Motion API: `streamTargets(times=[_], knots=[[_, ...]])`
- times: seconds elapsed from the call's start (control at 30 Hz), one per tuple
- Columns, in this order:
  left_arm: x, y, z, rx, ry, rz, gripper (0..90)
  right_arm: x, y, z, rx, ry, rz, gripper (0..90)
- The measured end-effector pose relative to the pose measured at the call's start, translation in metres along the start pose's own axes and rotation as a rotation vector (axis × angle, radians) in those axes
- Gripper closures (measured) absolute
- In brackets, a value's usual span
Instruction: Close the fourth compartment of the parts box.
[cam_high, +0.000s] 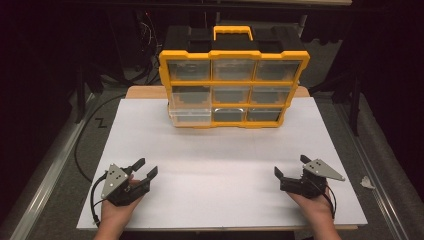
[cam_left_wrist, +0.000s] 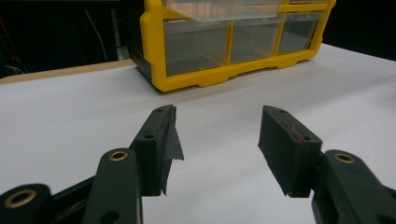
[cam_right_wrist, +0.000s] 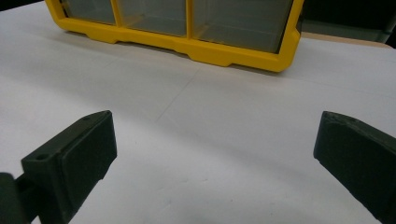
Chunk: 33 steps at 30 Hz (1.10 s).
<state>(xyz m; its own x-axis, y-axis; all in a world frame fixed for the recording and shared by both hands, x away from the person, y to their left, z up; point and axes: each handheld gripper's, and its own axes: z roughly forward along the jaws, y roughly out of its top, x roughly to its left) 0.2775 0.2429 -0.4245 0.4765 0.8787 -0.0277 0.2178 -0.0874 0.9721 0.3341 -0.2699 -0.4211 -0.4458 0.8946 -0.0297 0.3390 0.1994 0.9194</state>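
While both hands rest at the near edge of the white table, the left gripper and right gripper gape wide, holding nothing.
Bare table lies between them and the yellow drawer organizer upright at the far edge, its bottom-left clear drawer pulled partway out.

organizer: yellow frame (black top, clear drawers) | table: white | hand-held grippers: black

From above your side, 1 camera looks forward and down; your 2 gripper cameras sit low, near the white table, facing the yellow organizer.
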Motion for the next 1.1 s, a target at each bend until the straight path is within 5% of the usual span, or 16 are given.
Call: streamTargets(times=[0.67, 1.1], knots=[[-0.0002, 0.0004, -0.0001, 0.016, -0.007, 0.005, 79.7, 0.0007, 0.0008, 0.0013, 0.001, 0.010, 0.001, 0.7], [0.0009, 0.0006, -0.0011, 0.004, -0.011, -0.007, 89.8, 0.0015, 0.0013, 0.0023, 0.010, 0.007, -0.006, 0.9]])
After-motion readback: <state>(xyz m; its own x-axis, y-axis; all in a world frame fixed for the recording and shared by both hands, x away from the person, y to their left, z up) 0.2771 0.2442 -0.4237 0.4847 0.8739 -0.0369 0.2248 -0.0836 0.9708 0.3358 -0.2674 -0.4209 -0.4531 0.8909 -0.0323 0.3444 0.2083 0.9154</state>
